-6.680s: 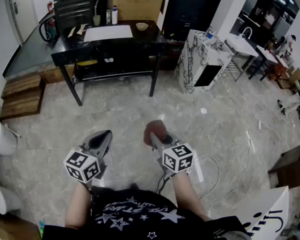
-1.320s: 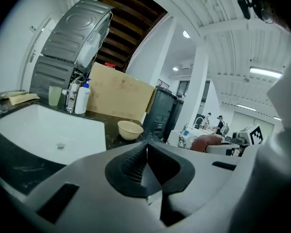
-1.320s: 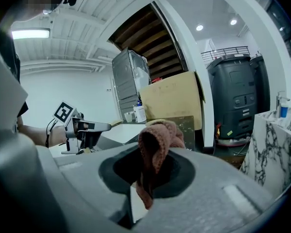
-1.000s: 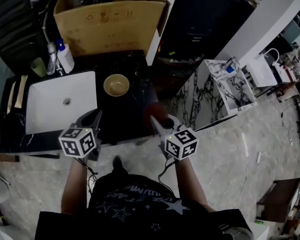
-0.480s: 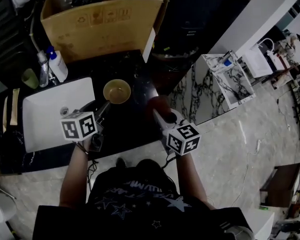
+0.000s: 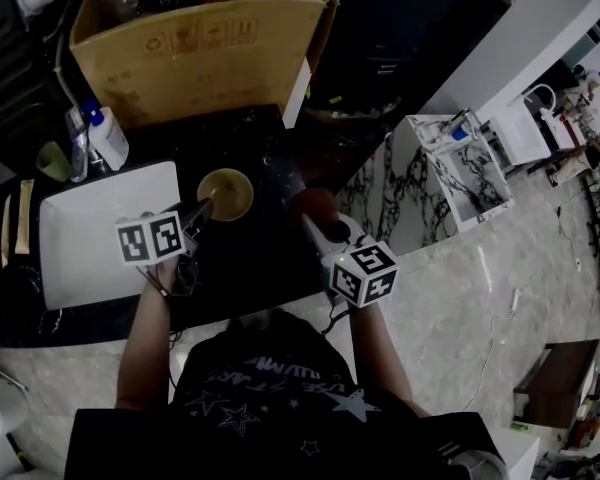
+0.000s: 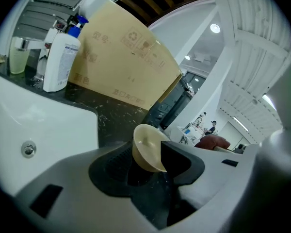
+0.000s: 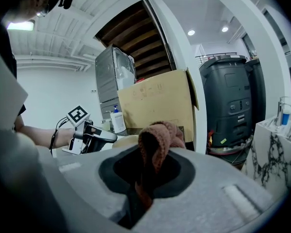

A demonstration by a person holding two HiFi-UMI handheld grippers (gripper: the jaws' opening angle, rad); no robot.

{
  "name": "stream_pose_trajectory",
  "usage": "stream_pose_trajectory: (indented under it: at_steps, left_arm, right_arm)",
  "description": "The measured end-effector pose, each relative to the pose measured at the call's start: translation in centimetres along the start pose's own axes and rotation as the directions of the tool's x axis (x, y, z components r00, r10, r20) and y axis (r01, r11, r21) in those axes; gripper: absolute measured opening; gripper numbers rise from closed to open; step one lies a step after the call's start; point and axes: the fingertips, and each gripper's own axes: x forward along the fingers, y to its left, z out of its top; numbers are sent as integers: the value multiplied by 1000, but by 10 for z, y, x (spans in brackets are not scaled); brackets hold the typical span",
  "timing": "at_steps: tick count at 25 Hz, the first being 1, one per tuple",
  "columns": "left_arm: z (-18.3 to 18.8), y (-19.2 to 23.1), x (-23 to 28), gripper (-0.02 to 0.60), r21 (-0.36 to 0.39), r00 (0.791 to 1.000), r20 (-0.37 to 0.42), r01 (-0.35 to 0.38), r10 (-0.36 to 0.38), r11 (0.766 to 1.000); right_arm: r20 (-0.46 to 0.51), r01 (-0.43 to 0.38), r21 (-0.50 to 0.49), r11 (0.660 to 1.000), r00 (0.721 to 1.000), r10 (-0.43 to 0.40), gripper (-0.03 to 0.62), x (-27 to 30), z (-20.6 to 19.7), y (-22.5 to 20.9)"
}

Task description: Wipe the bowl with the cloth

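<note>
A pale tan bowl (image 6: 227,194) stands on the black counter (image 6: 270,260) just right of the sink. My left gripper (image 6: 202,211) reaches its near left rim. In the left gripper view the bowl (image 7: 146,147) sits between the spread jaws of the left gripper (image 7: 145,168), and the pads do not press on it. My right gripper (image 6: 317,220) hovers to the bowl's right, over the counter's edge. It is shut on a reddish-brown cloth (image 6: 315,204). In the right gripper view the cloth (image 8: 157,140) bunches up above the right gripper (image 8: 148,174).
A white sink basin (image 6: 100,230) fills the counter's left. A pump bottle (image 6: 107,135) and a green cup (image 6: 50,158) stand behind it. A large cardboard box (image 6: 195,53) sits at the counter's back. A marble-patterned cabinet (image 6: 450,183) stands on the floor to the right.
The person has walked up to the counter. My left gripper has moved forward to the bowl's rim and its jaws have spread. The right gripper keeps the cloth.
</note>
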Motion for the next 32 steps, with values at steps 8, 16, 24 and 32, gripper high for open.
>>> stream_pose_trajectory:
  at_steps: [8, 16, 24, 32]
  left_arm:
    - [-5, 11, 18, 181, -6, 995, -77, -64, 64, 998]
    - [-11, 12, 29, 104, -2, 983, -130, -130, 128, 992]
    - [-12, 11, 30, 21, 30, 973, -131, -187, 189, 982]
    - [3, -11, 29, 20, 180, 964, -77, -239, 255, 954]
  right_arm:
    - [-12, -90, -18, 996, 996, 90, 48, 18, 11, -23]
    - [-18, -165, -31, 986, 986, 164, 48, 35, 19, -31]
    - [-31, -214, -65, 975, 977, 213, 48, 41, 20, -22]
    - [-11, -396, -92, 914, 918, 397, 48, 38, 33, 34]
